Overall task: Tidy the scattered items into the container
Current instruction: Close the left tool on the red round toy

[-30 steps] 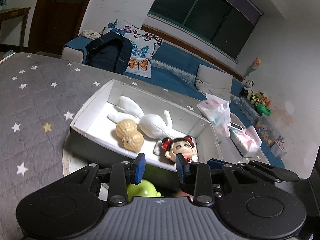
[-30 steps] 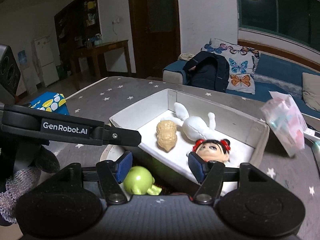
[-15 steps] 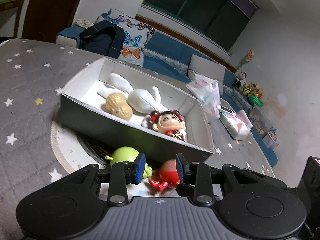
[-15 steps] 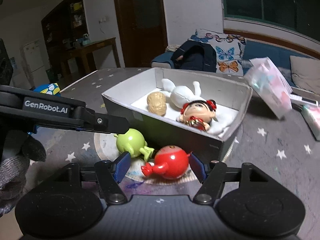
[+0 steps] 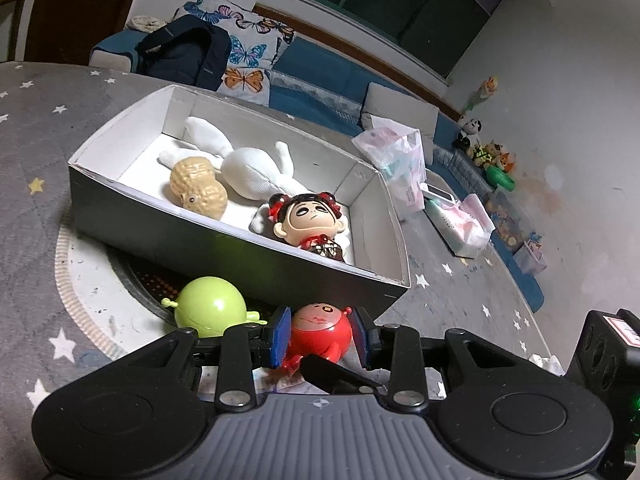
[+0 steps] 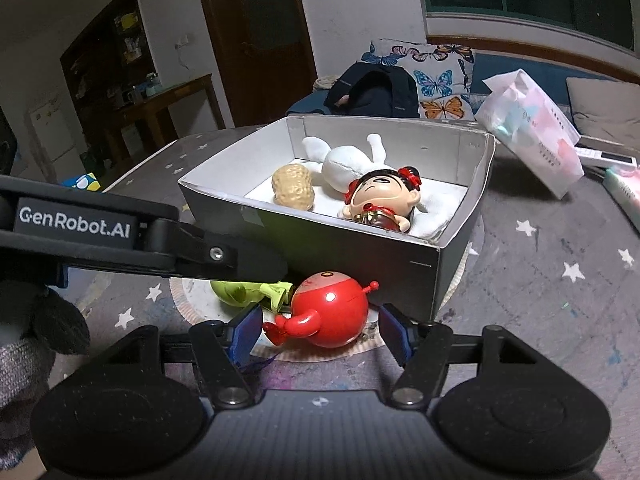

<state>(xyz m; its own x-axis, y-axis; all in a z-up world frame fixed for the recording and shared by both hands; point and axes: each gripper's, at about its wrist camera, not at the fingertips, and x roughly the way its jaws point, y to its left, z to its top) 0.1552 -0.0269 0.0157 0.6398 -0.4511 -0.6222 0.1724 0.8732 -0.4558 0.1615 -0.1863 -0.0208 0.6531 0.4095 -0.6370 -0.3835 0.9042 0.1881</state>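
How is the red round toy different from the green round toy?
The red toy is red with a face drawn on it; the green toy is plain lime green. The red toy sits between the fingers of the left gripper; the green toy lies beside that gripper, outside its fingers. In the right wrist view the red toy shows whole, while the green toy is half hidden. Both are round, glossy, and outside the box.

Butterfly pillow on a blue sofa, dark backpack just beside it, pink plastic bag on the star-print desk — wooden door behind.
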